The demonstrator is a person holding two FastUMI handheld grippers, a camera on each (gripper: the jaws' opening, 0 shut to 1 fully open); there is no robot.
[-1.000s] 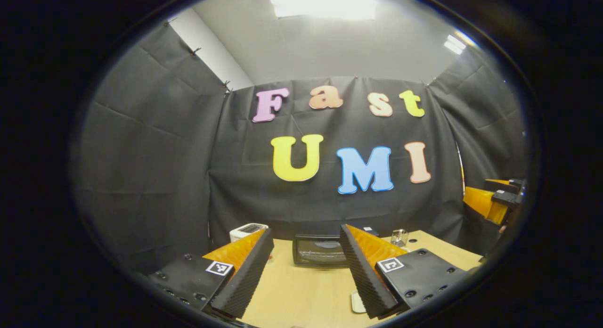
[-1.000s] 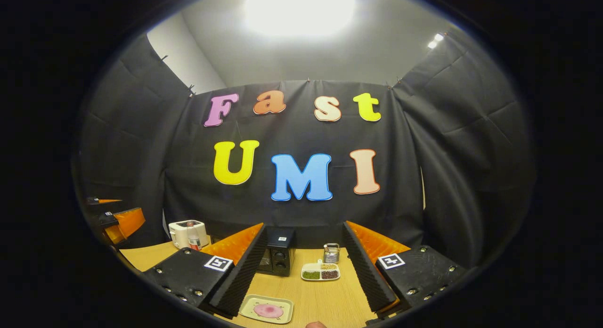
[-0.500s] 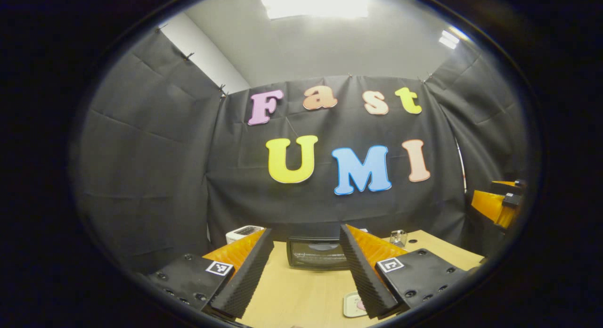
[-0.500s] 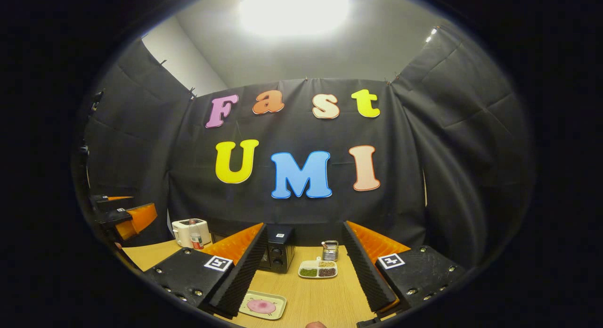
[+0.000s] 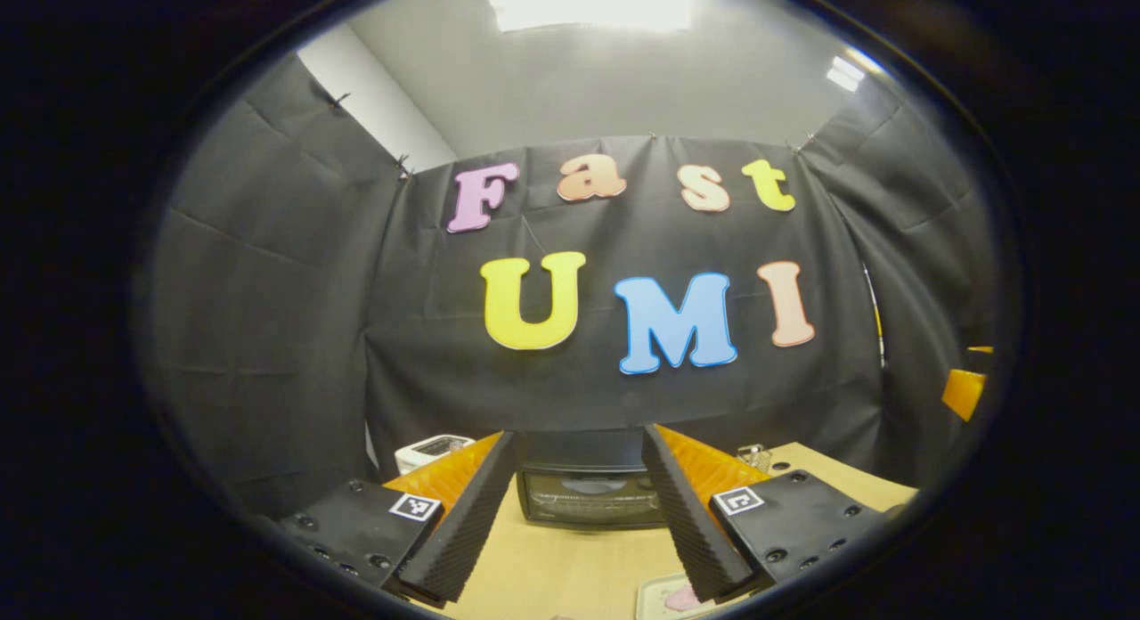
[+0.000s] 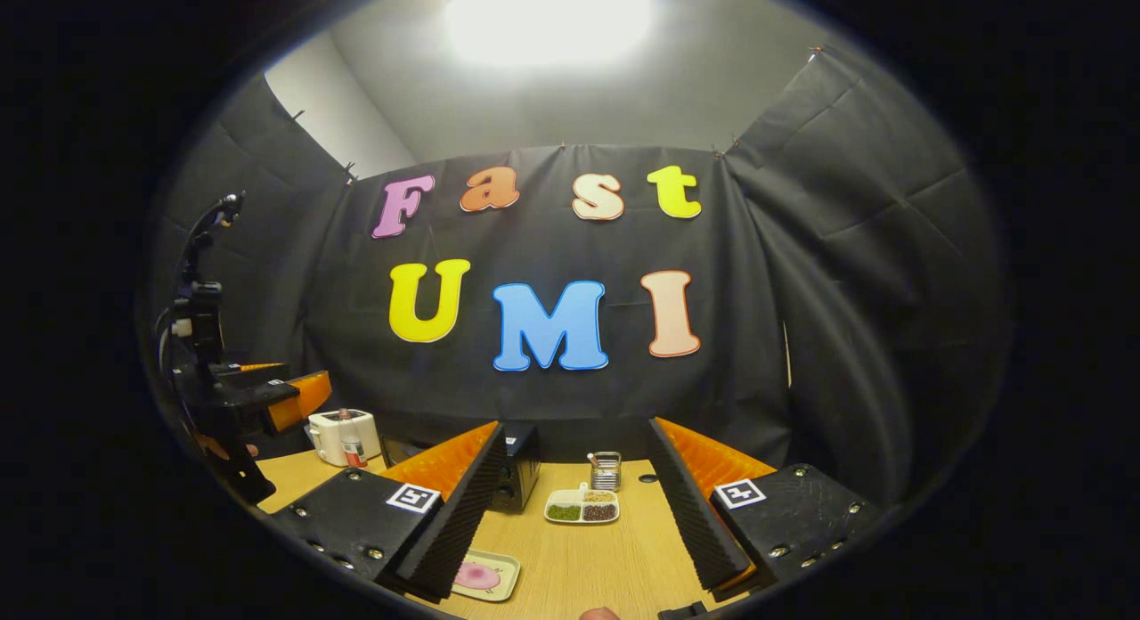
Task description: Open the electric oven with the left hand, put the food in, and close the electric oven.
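Note:
The black electric oven [image 5: 588,495] stands at the back of the wooden table, glass door closed, framed between the fingers of my left gripper [image 5: 579,437], which is open and empty, well short of it. In the right gripper view the oven [image 6: 517,476] is seen from its knob side, partly behind the left finger. The food, a pink slice on a small pale plate [image 6: 481,575], lies on the table below my right gripper [image 6: 576,437], open and empty. The plate's edge [image 5: 663,598] peeks beside the left gripper's right finger. The left gripper [image 6: 267,399] is at the far left, a hand under it.
A white toaster [image 6: 337,433] with a small bottle [image 6: 354,449] in front sits at the back left. A divided dish of beans [image 6: 582,506] and a metal holder [image 6: 606,469] stand right of the oven. The wooden table [image 6: 606,562] has bare room in front.
The left gripper has moved forward and a bit left; the oven now looms larger between its fingers. The right gripper view has swung right, bringing the left gripper further into view.

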